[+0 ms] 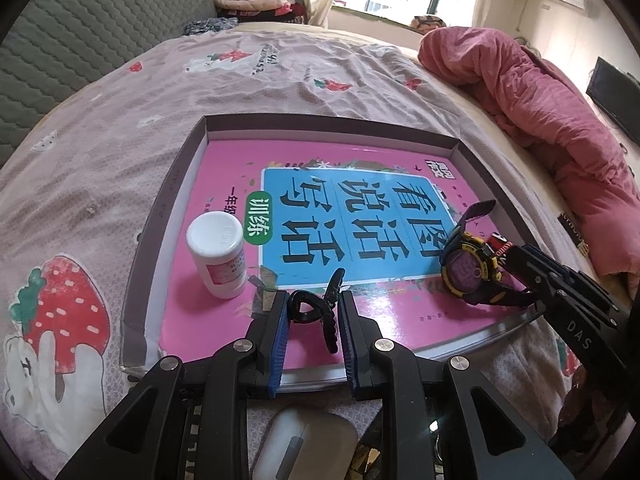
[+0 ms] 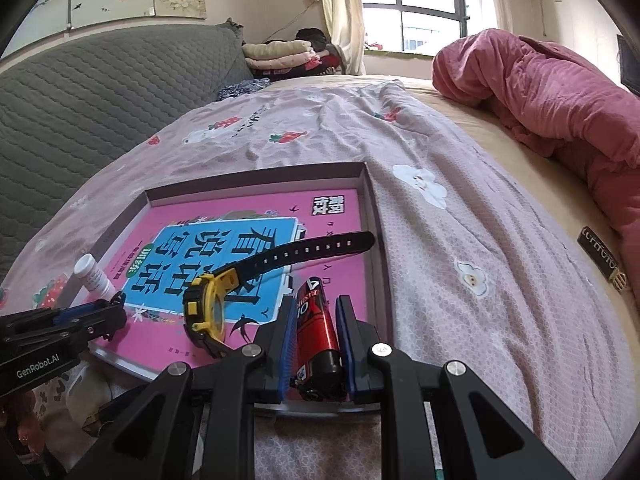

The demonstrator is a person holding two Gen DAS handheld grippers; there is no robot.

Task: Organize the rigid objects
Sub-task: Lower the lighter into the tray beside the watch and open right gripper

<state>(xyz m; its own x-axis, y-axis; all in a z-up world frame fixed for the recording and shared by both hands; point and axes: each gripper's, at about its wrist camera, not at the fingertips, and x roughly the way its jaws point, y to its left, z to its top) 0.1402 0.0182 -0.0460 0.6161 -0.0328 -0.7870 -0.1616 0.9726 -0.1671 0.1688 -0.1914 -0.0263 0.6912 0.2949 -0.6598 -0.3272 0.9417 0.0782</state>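
Observation:
A shallow grey box [image 1: 168,184] lies on the bed with a pink book [image 1: 224,168] inside it. On the book stand a white bottle [image 1: 218,256] and a black-and-yellow watch [image 1: 474,268]. My left gripper [image 1: 312,308] is shut on a black hair claw clip [image 1: 316,312] over the book's near edge. My right gripper [image 2: 316,320] is shut on a red battery [image 2: 318,328] beside the watch [image 2: 208,308], at the box's right near corner. The box [image 2: 370,200], book [image 2: 256,216] and bottle [image 2: 94,276] also show in the right wrist view.
A rolled pink quilt [image 1: 532,112] lies along the right side of the bed. A grey padded headboard [image 2: 100,92] is at the left. Folded clothes [image 2: 280,54] sit at the far end. A white object [image 1: 308,440] lies below my left gripper.

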